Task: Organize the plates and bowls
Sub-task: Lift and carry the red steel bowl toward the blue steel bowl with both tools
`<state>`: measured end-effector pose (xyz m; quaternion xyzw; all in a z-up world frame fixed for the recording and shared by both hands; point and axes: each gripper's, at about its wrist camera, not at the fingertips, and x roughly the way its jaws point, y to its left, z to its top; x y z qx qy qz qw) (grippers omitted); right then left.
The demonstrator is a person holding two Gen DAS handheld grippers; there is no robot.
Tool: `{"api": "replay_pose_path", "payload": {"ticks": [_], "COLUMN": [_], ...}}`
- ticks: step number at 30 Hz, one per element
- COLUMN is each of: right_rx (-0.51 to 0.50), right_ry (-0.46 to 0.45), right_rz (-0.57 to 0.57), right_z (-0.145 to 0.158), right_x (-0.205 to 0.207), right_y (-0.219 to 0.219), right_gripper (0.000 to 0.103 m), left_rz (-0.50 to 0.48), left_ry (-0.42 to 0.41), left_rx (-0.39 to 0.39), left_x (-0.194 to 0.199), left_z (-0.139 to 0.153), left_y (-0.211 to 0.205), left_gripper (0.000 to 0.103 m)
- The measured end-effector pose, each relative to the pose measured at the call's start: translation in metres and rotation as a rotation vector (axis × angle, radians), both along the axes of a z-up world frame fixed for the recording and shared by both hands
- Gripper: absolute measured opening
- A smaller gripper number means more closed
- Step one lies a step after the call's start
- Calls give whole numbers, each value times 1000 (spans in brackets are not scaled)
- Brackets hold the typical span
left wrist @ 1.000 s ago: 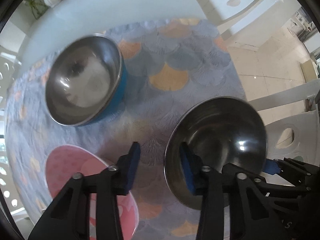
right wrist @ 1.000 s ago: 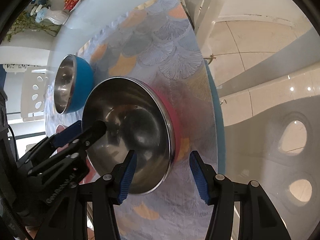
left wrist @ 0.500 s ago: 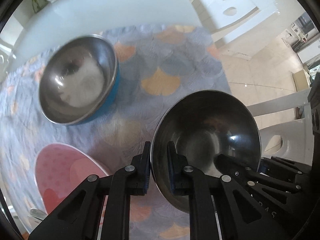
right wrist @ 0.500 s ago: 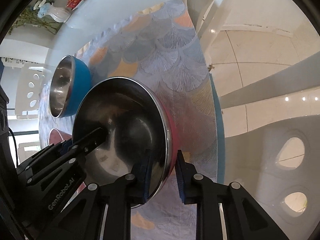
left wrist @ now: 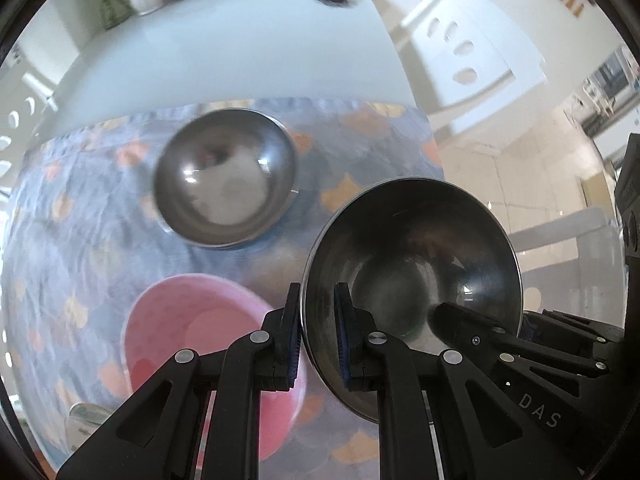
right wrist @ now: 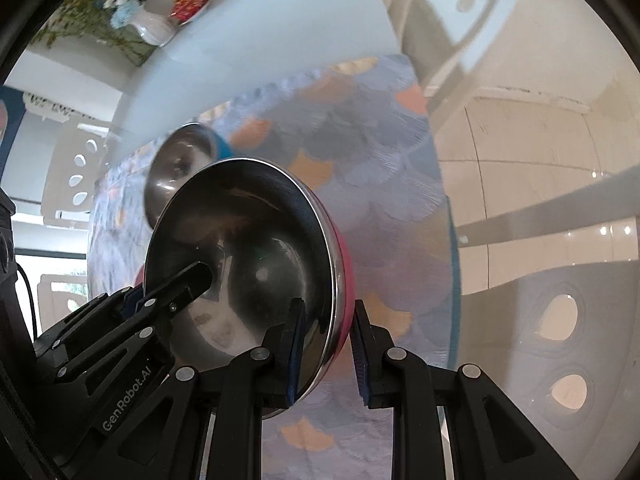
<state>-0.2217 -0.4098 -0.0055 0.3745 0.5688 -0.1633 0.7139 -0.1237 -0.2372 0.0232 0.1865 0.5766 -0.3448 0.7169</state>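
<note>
Bowl (left wrist: 412, 264), steel inside with a pink outer shell, fills lower right of the left wrist view; we have it pinched on opposite rims by left gripper (left wrist: 318, 336) and right gripper (right wrist: 326, 350), both clamped on the wall. Second steel bowl (left wrist: 226, 178), blue outside, sits upper centre on the patterned cloth (left wrist: 80, 216), blurred. Pink plate (left wrist: 192, 320) lower left, partly hidden behind our left fingers. White vase (right wrist: 154, 28) and red dish (right wrist: 190, 2) far back on the table (left wrist: 240, 48). White chair (left wrist: 464, 52) upper right.
</note>
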Motion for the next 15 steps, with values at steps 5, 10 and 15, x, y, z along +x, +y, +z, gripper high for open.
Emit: {"api": "replay_pose_path", "payload": {"ticks": [5, 10, 15], "right_rx": [4, -7, -7], "right_ry": [-22, -28, -31], "right_rz": [46, 98, 142], "right_z": [7, 13, 13], "right_x": [16, 37, 53], "right_y": [20, 46, 68], "right_gripper": [21, 21, 21], "left_rz": [65, 128, 165], "left_ry": [-14, -6, -7], "left_rx": [-21, -32, -27], "left_x": [12, 24, 32], "left_z": [12, 13, 10], "left_y": [31, 62, 87], "left_gripper": [12, 12, 12]}}
